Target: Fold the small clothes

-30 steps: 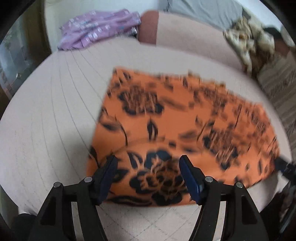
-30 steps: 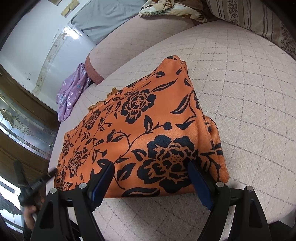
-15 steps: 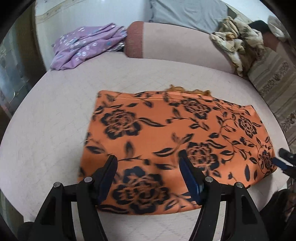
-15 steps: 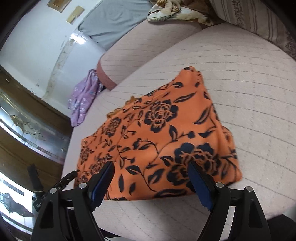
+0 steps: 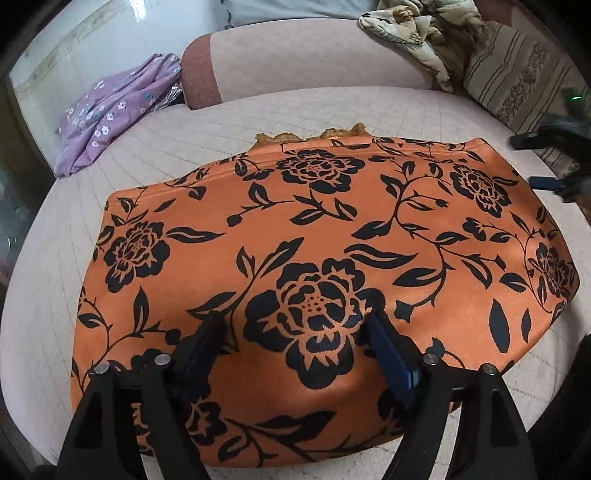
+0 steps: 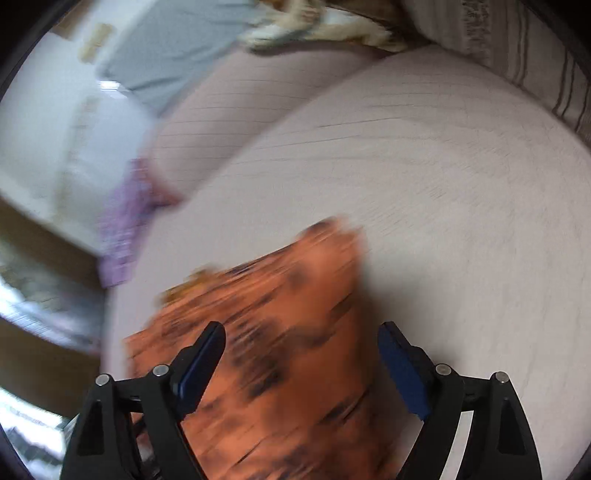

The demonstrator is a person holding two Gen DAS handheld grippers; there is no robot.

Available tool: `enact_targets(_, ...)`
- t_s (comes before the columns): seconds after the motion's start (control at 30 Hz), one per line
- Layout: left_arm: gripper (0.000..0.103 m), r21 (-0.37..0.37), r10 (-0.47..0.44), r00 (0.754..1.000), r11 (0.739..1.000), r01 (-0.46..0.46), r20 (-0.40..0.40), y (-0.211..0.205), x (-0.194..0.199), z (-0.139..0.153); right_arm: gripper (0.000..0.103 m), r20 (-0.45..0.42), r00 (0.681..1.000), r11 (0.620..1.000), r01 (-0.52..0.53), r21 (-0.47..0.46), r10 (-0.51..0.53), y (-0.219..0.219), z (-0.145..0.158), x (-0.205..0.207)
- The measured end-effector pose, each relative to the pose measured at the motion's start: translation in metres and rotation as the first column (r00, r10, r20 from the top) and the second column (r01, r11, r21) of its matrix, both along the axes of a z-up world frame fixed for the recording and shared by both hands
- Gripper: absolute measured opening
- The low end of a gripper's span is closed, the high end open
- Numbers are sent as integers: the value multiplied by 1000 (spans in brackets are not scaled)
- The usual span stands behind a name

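Orange cloth with black flower print, folded flat, lying on the pale quilted cushion near its near edge; a frilled orange trim shows at the cloth's far edge. Left gripper, jaws apart and just opened wider, poised over the near part of the cloth with nothing clamped. Right gripper, jaws wide, empty, above the cloth's right end; this view is blurred. Purple flowered garment at the far left of the cushion, well apart. Crumpled cream cloth and striped pillow at far right.
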State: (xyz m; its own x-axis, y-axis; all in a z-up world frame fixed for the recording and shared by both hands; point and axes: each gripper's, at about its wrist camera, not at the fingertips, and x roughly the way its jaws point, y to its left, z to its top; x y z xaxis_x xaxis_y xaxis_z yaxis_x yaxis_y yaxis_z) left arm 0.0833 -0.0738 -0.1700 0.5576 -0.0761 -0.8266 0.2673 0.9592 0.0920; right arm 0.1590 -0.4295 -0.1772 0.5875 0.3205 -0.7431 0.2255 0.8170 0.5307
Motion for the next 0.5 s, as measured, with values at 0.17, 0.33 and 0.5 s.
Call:
enact_targets(0.17, 87, -13, -5, 1000, 1000, 5, -6, 5, 4, -3, 33, -80, 992, 995, -98, 31, 100, 2, -24, 48)
enact_targets(0.33, 89, -9, -3, 1000, 1000, 3, -9, 4, 4, -2, 38, -81, 997, 999, 3, -48, -7, -9, -26, 57)
enact_targets(0.5, 88, -29, 21, 999, 999, -22, -25, 8, 4, 5, 61, 10, 1000, 992, 29, -126, -28, 9, 12, 14)
